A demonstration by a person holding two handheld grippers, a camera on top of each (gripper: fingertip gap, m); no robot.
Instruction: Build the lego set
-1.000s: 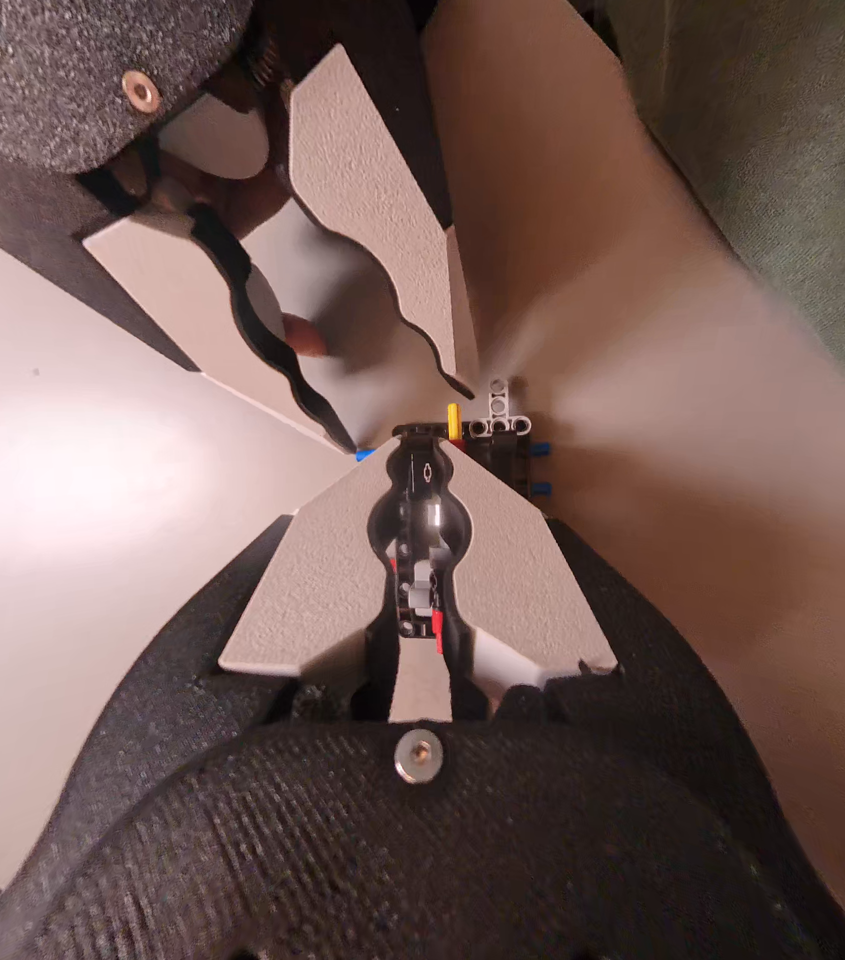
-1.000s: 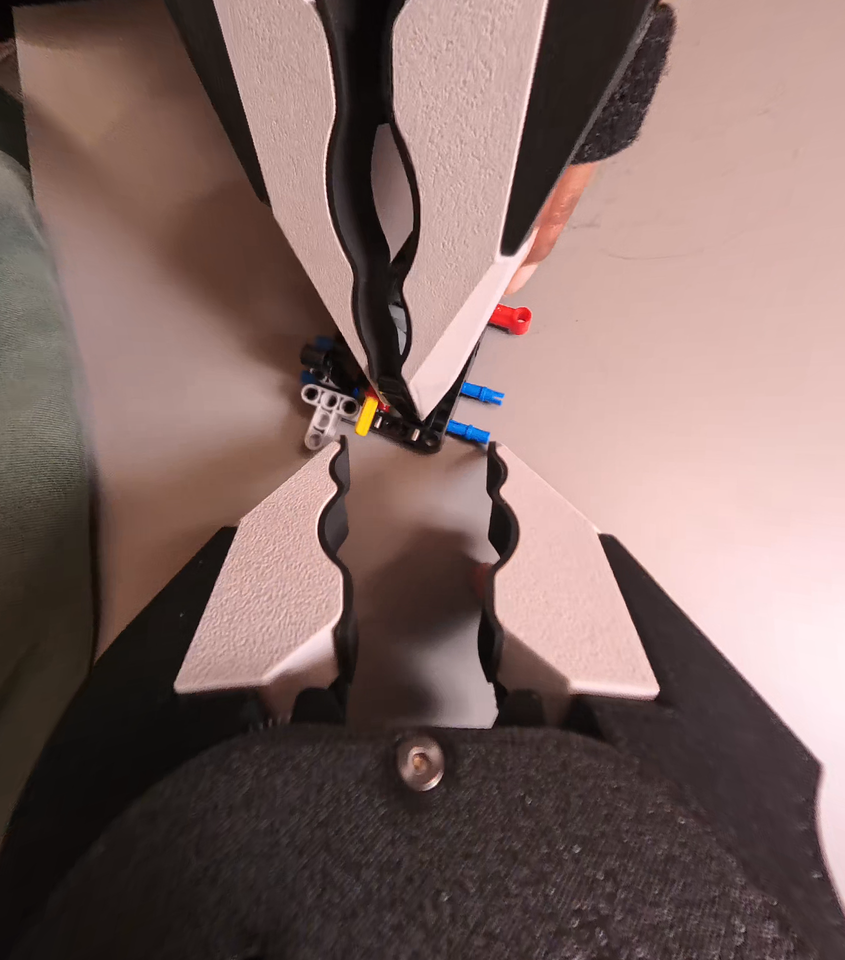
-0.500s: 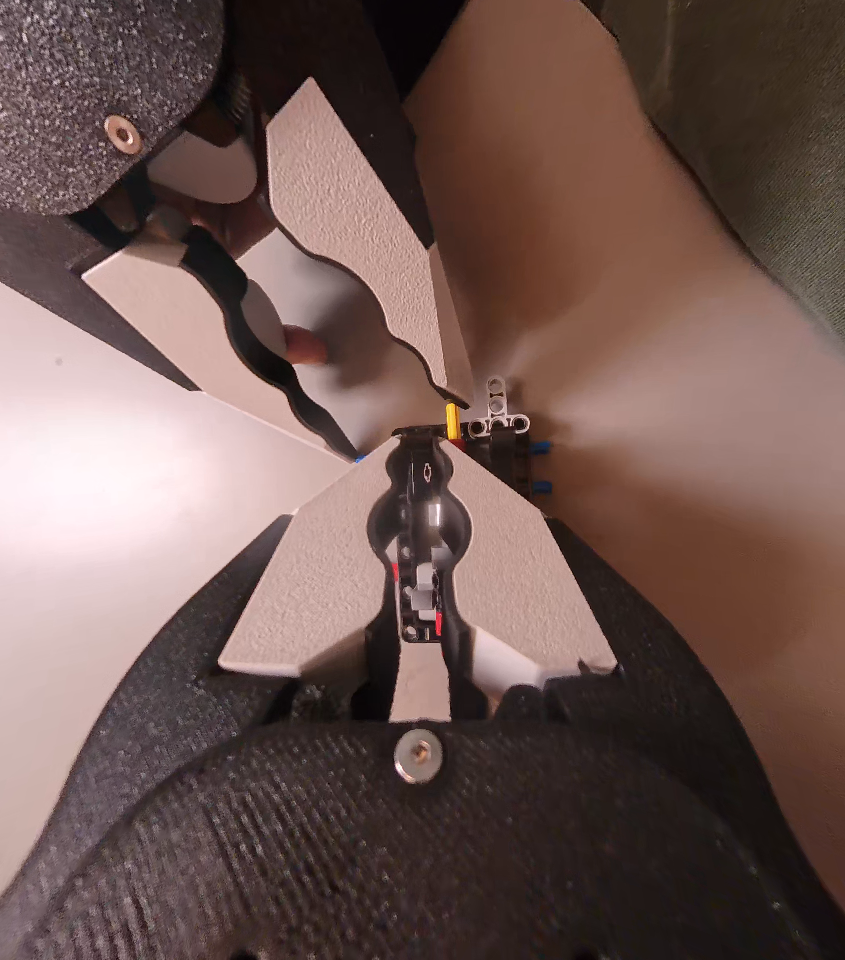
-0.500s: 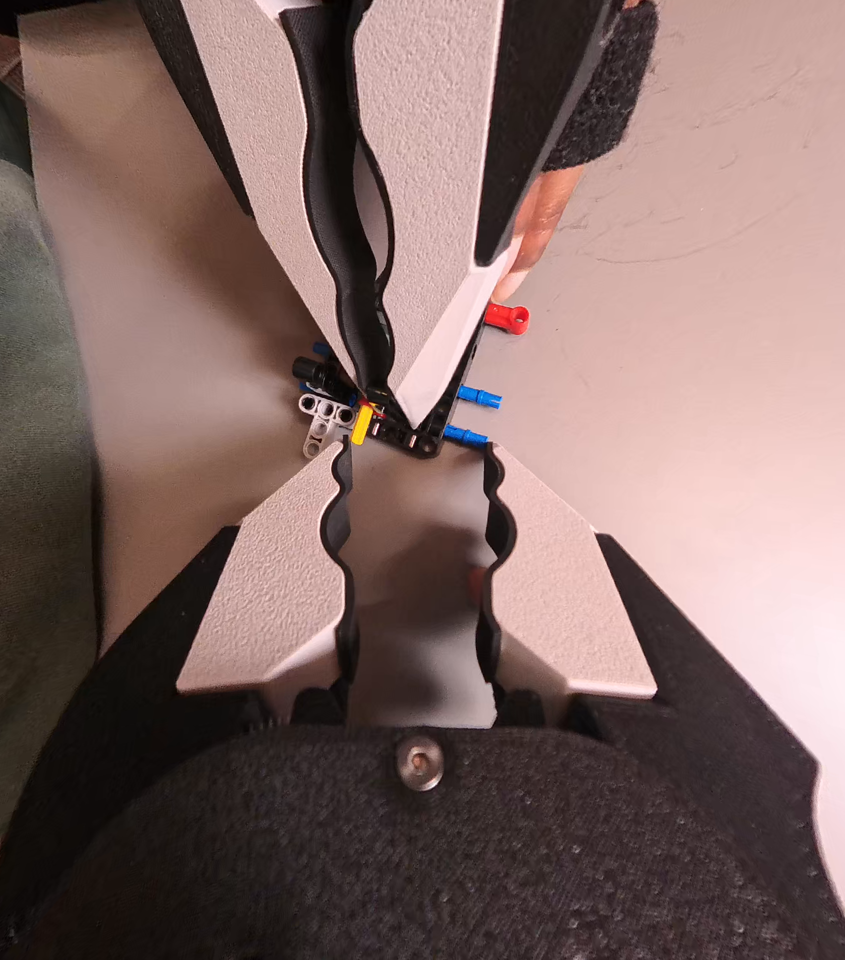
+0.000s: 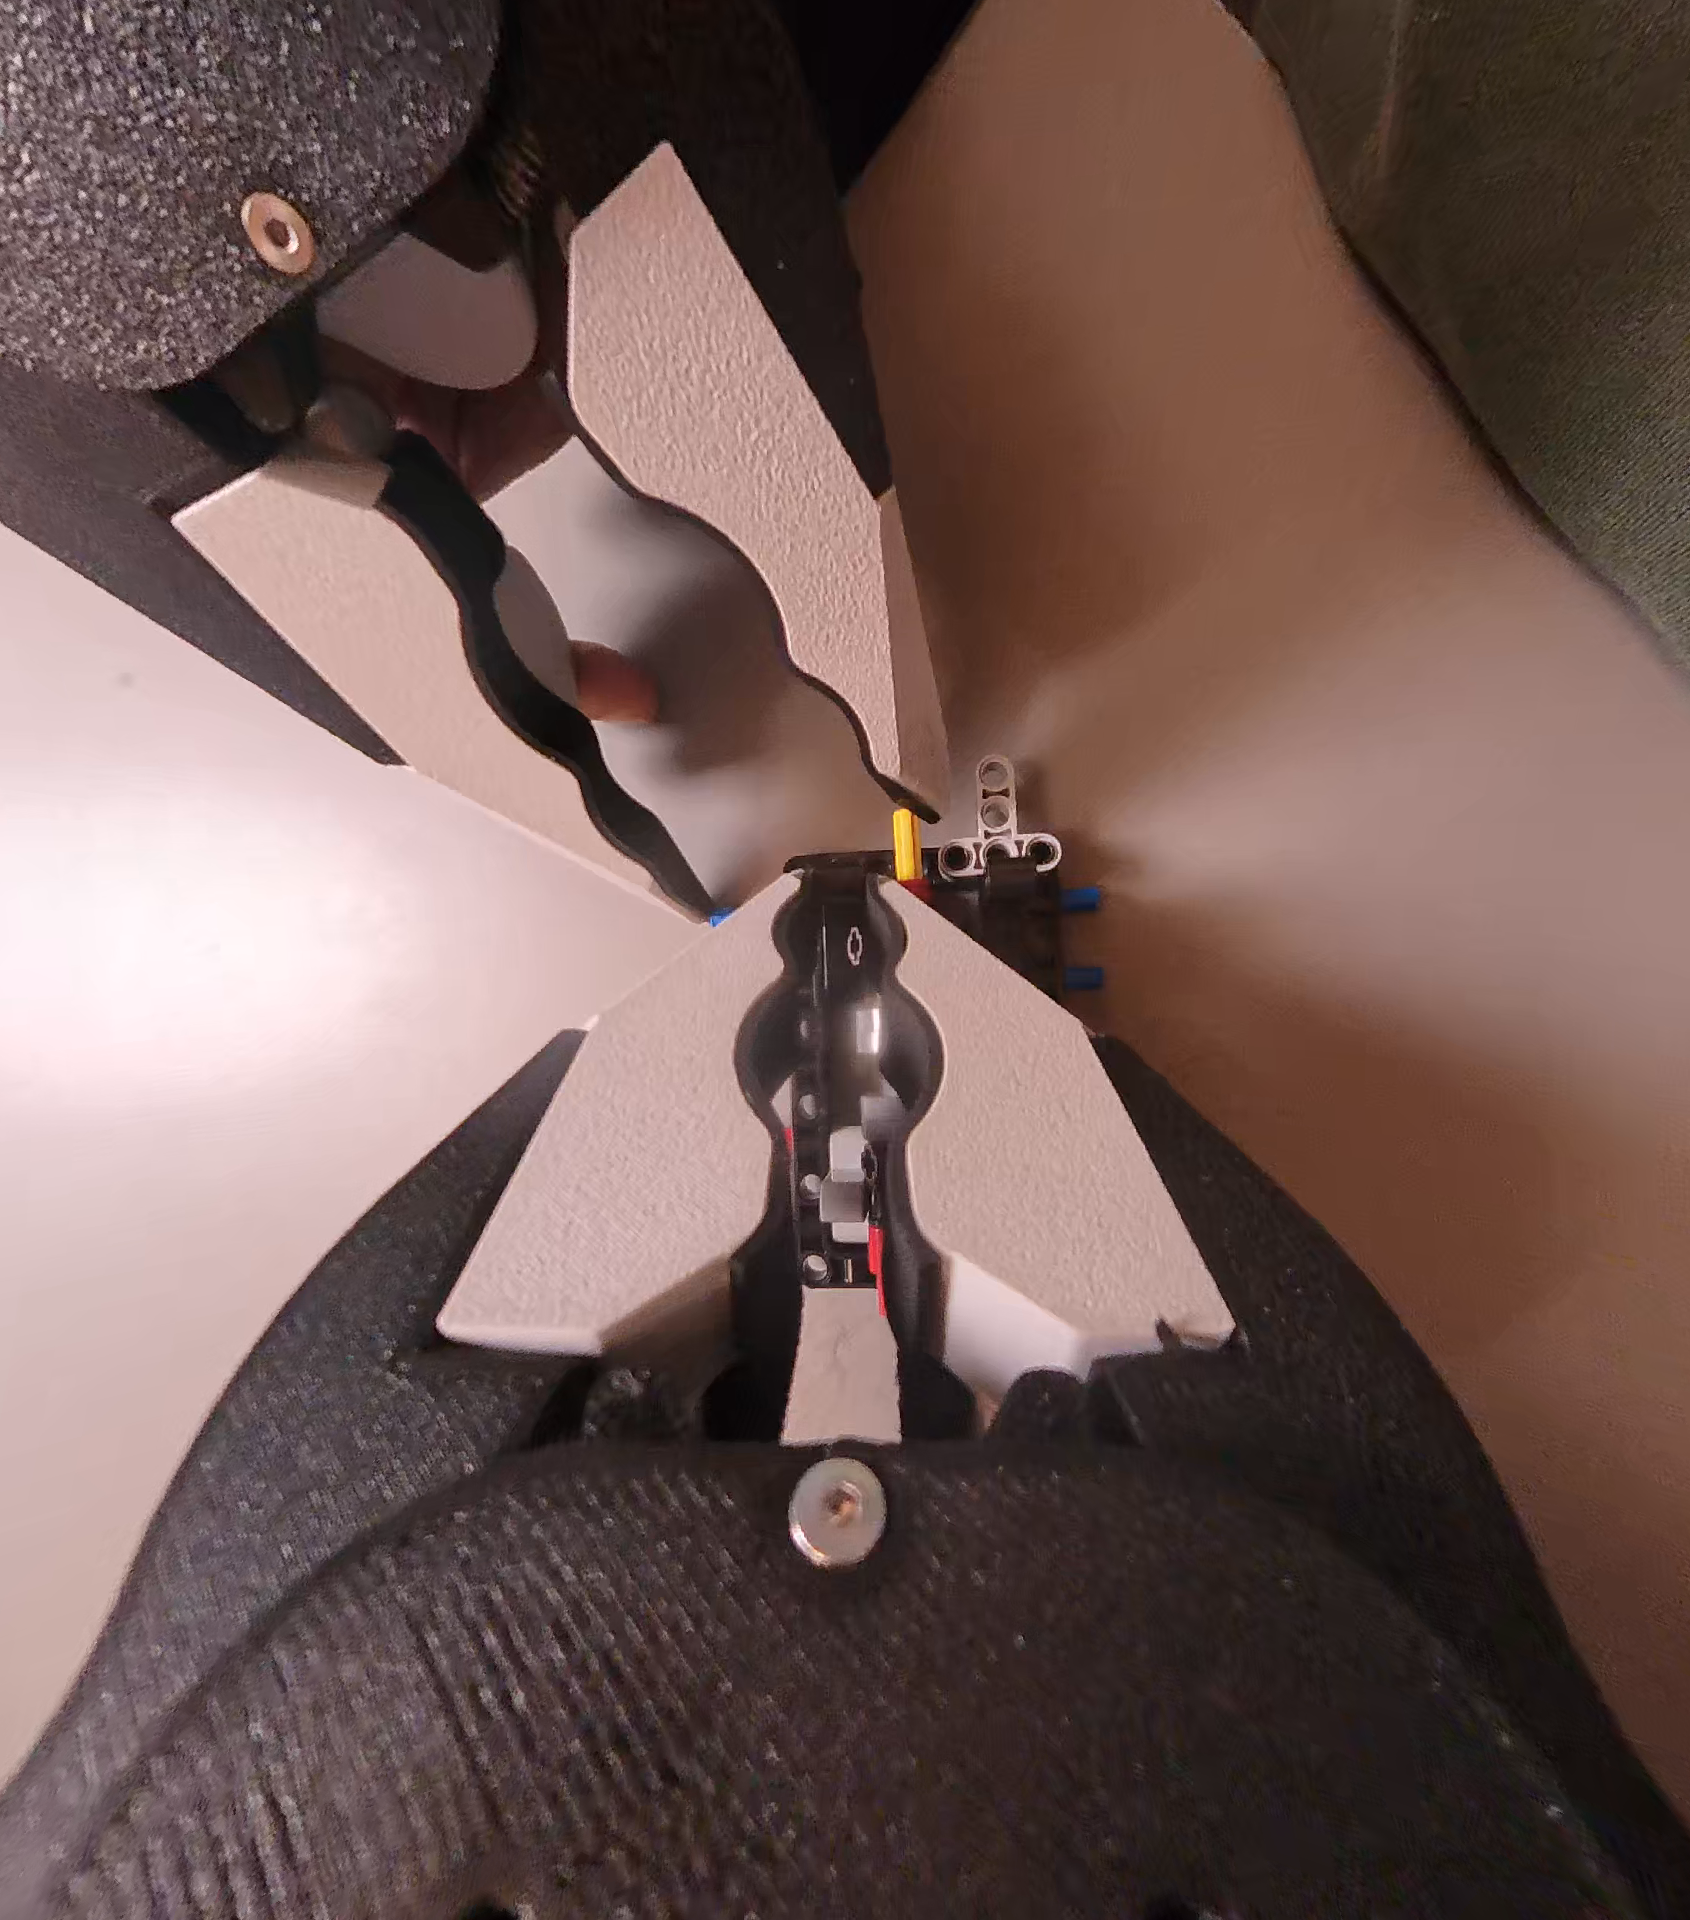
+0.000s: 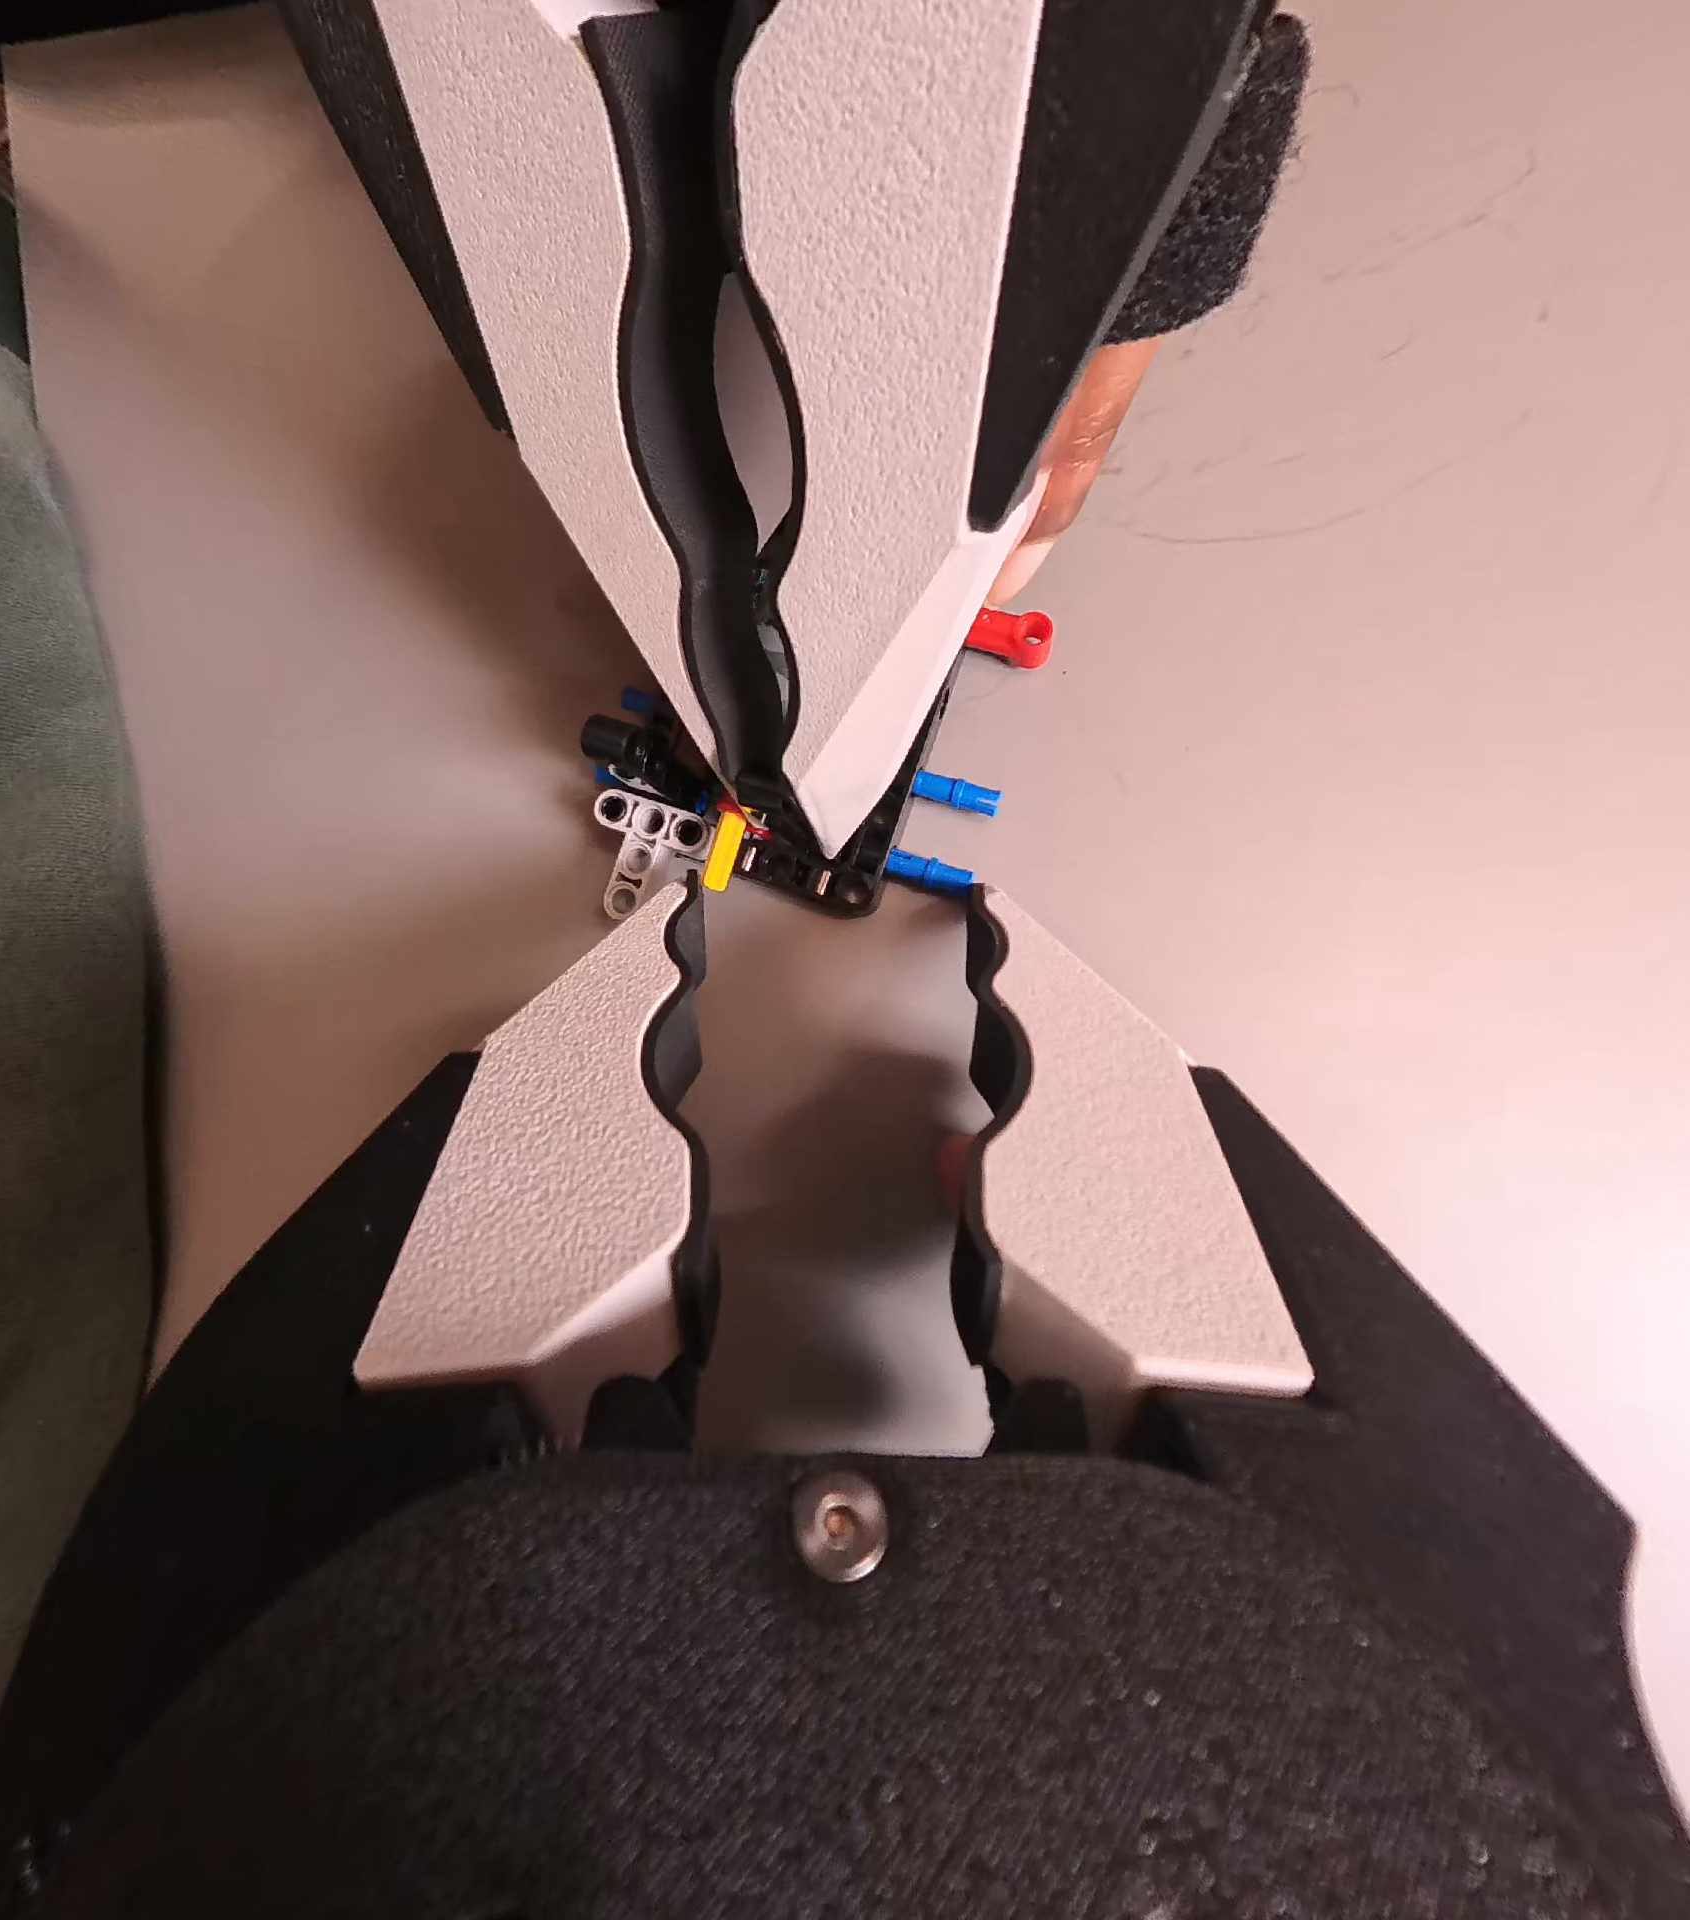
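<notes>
Right hand-held gripper (image 6: 830, 904) has neared, splayed wide; left hand-held gripper (image 5: 846, 883) clamps the black studded lego frame (image 5: 825, 1132).

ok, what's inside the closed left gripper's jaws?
The left gripper is clamped on the black lego frame, which carries small grey and red pieces between the pads. The frame's clamped side faces are covered by the pads.

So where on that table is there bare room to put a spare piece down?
Right of the blue pins and red pin, the table lies bare. It is crowded where the left gripper clamps the lego assembly, facing the open right gripper.
</notes>
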